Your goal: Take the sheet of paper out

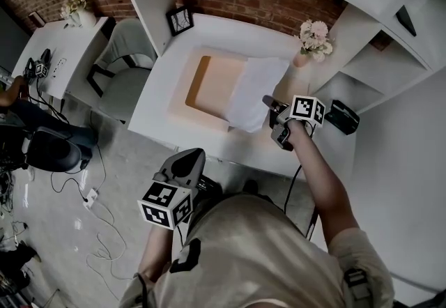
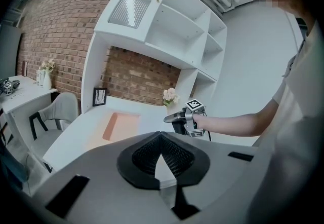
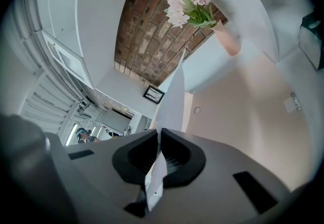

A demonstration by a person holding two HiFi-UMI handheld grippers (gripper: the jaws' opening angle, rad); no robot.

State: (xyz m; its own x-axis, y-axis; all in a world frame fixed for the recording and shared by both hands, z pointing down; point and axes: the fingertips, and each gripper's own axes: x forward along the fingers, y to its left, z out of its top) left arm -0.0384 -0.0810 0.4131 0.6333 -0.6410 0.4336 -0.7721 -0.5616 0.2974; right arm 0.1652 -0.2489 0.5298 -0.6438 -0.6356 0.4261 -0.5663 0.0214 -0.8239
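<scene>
A white sheet of paper (image 1: 254,94) hangs over the right side of a shallow pink tray (image 1: 209,83) on the white desk (image 1: 209,31). My right gripper (image 1: 268,101) is shut on the sheet's near right edge. In the right gripper view the sheet (image 3: 172,94) runs up edge-on from between the pressed pads of the right gripper (image 3: 159,134). My left gripper (image 1: 189,157) is held low by the person's body, short of the desk, shut with nothing in it. In the left gripper view its jaws (image 2: 161,136) meet, and the tray (image 2: 119,125) and right gripper (image 2: 174,118) lie beyond.
A vase of pale flowers (image 1: 312,38) stands at the desk's back right and a small black picture frame (image 1: 180,19) at the back left. A black device (image 1: 341,117) lies right of my right hand. A grey chair (image 1: 129,66) stands left of the desk, and cables (image 1: 97,223) lie on the floor.
</scene>
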